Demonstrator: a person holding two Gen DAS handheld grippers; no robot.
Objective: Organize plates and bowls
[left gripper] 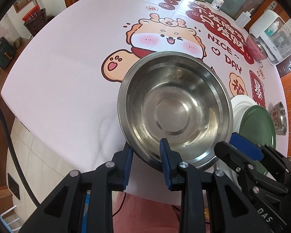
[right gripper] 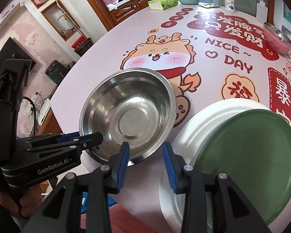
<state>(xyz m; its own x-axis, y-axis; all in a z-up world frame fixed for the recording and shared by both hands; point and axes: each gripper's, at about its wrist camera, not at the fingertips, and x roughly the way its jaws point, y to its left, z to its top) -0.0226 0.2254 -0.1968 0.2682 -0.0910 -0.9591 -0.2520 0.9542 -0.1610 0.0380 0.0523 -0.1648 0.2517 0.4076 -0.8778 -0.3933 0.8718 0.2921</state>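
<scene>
The large steel bowl is clamped at its six-o'clock rim by the left gripper, the right gripper stands apart and empty, the green plate is stacked on the white plate, and the pink bowl at two o'clock is left ungathered.

Two steep close views, shared steel bowl

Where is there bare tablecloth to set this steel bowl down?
Free: the plain stretch left of the steel bowl, running to the table edge, and the cartoon print beyond it. Crowded: the right, where the green plate overlaps the white plate, with the pink bowl farther back.
</scene>
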